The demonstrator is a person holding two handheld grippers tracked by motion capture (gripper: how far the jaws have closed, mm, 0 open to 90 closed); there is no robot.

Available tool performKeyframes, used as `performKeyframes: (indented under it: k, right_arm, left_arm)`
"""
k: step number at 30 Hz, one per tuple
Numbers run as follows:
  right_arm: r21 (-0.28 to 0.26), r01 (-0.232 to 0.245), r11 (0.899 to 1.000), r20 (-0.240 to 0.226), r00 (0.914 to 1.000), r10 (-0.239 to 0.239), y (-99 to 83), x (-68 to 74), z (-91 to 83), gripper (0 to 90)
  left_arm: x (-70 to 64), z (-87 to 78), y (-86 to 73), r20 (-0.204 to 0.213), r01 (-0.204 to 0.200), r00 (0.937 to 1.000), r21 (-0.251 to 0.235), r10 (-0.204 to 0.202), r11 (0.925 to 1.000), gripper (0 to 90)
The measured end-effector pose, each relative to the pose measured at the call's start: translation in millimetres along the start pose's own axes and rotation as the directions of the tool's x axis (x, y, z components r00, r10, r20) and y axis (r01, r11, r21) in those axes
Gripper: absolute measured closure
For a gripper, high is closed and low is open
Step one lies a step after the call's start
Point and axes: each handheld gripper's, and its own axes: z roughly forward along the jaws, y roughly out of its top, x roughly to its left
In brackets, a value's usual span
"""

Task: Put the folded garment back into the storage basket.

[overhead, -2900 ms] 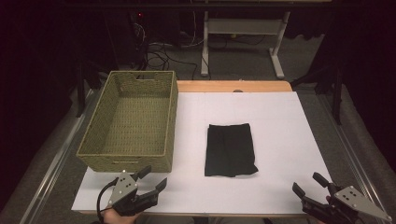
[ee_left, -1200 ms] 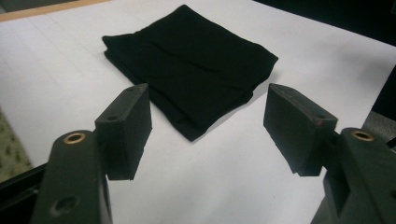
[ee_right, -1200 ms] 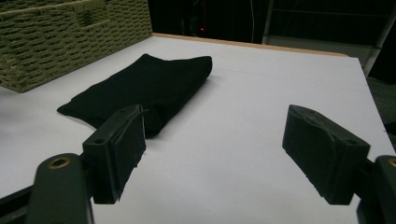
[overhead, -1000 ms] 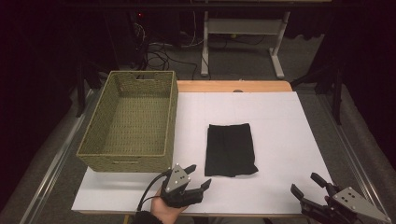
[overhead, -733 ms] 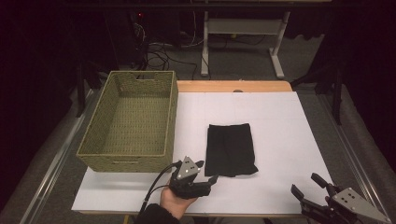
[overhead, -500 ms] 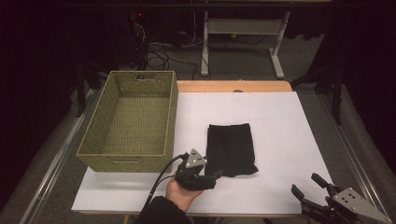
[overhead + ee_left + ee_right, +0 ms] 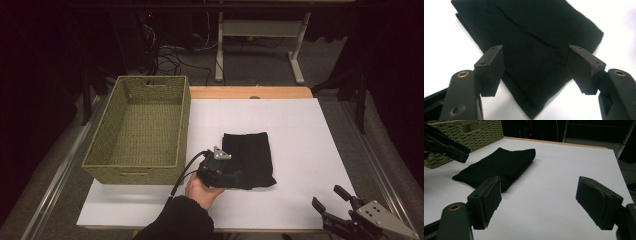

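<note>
A folded black cloth lies flat on the white table, right of a woven basket. My left gripper hovers at the cloth's near left corner, open, its jaws spread over the black cloth with nothing pinched between them. My right gripper rests at the table's front right edge, open and empty, well away from the cloth. From the right gripper view the left gripper shows at the upper left, just above the cloth's near end.
The olive basket stands empty at the table's left side, its right wall close to the cloth. Bare white table lies right of the cloth. A desk frame and cables stand on the floor beyond the far edge.
My left gripper has travelled from the front left of the table rightward and forward to the cloth's near left corner. The right gripper and the cloth have stayed still.
</note>
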Motion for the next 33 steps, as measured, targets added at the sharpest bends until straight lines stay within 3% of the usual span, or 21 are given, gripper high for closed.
performKeyframes:
  k: [7, 11, 14, 19, 28, 33]
  right_arm:
    - [0.010, -0.005, 1.000, -0.005, 1.0000, 0.005, -0.1, -0.1, 1.5, 21.1]
    - [0.014, -0.004, 1.000, -0.006, 1.0000, 0.004, -0.2, -0.1, 2.2, 21.1]
    - [0.016, -0.005, 1.000, -0.001, 1.0000, 0.005, -0.3, -0.4, 2.9, 21.1]
    - [0.019, -0.008, 1.000, 0.001, 1.0000, 0.008, -0.2, -1.2, 3.7, 21.1]
    - [0.026, -0.010, 1.000, 0.000, 1.0000, 0.010, -0.3, -1.2, 5.0, 21.0]
    - [0.033, -0.009, 0.999, 0.001, 1.0000, 0.009, -0.7, -1.1, 5.6, 21.0]
  left_arm:
    - [7.6, 13.4, 16.6, -0.035, 0.008, 0.9994, 0.072, -0.006, 0.9974, 24.4]
    - [13.3, 22.2, 27.5, -0.042, 0.039, 0.9985, 0.096, -0.035, 0.9946, 20.8]
    - [18.3, 33.4, 37.1, -0.052, 0.073, 0.9964, 0.135, -0.067, 0.9882, 15.3]
    - [19.7, 45.0, 42.6, -0.067, 0.078, 0.9955, 0.169, -0.068, 0.9825, 15.0]
    - [33.0, 66.2, 42.9, -0.092, 0.120, 0.9907, 0.244, -0.100, 0.9623, 12.9]
    - [32.7, 67.3, 42.1, -0.104, 0.117, 0.9901, 0.235, -0.094, 0.9650, 11.7]
